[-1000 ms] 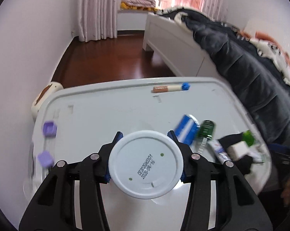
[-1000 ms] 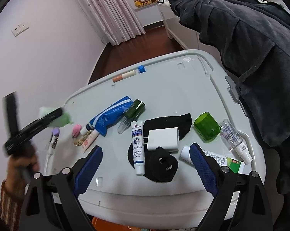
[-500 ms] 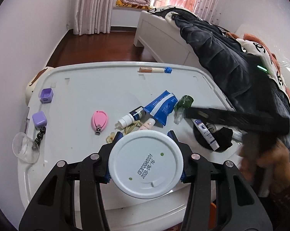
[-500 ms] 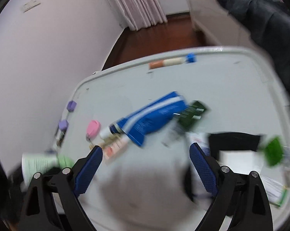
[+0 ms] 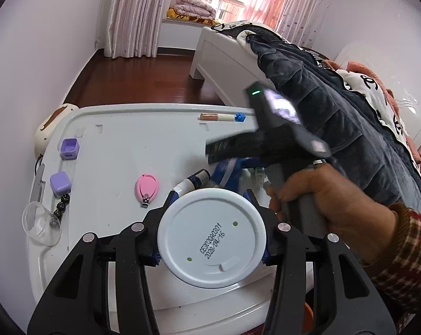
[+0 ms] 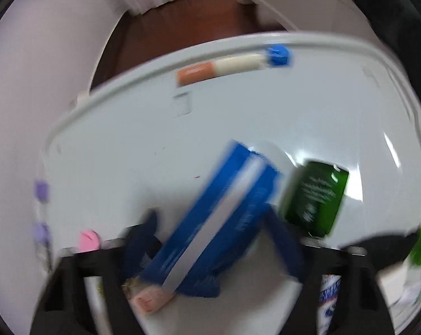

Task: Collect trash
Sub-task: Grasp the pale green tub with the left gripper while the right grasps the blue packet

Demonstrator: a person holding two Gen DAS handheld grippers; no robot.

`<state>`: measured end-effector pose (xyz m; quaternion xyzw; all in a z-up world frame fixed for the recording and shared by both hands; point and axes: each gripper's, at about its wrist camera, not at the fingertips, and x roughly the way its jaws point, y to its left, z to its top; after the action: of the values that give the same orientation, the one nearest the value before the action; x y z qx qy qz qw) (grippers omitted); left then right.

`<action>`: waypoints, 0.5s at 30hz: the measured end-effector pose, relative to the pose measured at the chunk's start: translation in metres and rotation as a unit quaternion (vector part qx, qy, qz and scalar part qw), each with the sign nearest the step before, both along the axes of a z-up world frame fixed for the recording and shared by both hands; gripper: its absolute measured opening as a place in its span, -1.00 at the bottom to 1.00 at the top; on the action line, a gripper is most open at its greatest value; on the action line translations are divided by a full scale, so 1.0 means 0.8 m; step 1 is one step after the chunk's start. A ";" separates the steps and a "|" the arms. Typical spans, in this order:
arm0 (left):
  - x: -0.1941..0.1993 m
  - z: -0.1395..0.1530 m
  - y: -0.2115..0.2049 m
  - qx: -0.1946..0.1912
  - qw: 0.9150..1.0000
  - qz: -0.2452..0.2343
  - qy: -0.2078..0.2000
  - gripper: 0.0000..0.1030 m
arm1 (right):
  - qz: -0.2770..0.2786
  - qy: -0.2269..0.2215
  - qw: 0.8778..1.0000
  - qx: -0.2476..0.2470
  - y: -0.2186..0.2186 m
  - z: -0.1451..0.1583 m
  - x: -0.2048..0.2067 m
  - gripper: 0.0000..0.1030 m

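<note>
My left gripper point(image 5: 212, 195) is shut on a white round container point(image 5: 212, 237); I see its bottom with a printed date. It hangs over the near edge of the white table point(image 5: 143, 142). My right gripper point(image 6: 210, 237) is open, low over the table, its blue pads on either side of a crumpled blue tube point(image 6: 221, 215). The view is blurred by motion. In the left wrist view the right gripper's body point(image 5: 280, 139) and the hand holding it cover the tube point(image 5: 227, 170).
A dark green bottle point(image 6: 316, 198), a pink nail clipper point(image 5: 146, 185), two purple boxes point(image 5: 69, 148), a clear cup point(image 5: 40, 223), black beads and a blue-capped tube point(image 5: 221, 117) lie on the table. A bed with a dark blanket point(image 5: 336, 117) stands right.
My right gripper has swept left and down across the table to the blue tube. My left gripper still holds the white container and has pulled back slightly.
</note>
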<state>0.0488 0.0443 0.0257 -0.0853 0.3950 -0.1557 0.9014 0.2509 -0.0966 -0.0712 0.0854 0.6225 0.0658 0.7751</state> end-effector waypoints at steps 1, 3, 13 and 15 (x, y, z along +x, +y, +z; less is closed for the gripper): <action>0.000 0.000 0.001 -0.001 1.000 0.000 0.000 -0.09 | 0.021 -0.017 0.999 -0.019 0.009 0.003 -0.003 0.00; 0.001 0.000 0.003 -0.004 1.000 0.002 0.001 -0.09 | 0.060 -0.047 0.996 -0.041 0.023 0.009 -0.013 -0.21; -0.002 0.005 0.000 -0.007 1.000 0.003 -0.001 -0.09 | 0.102 -0.155 0.983 0.003 0.000 0.093 -0.071 -0.28; -0.004 0.005 -0.002 -0.007 1.000 -0.003 -0.002 -0.09 | 0.099 -0.162 0.981 0.023 -0.014 0.112 -0.093 -0.28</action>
<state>0.0454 0.0425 0.0301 -0.0900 0.3928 -0.1612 0.9009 0.1762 -0.1076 0.0181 0.0291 0.4921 0.1698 0.8533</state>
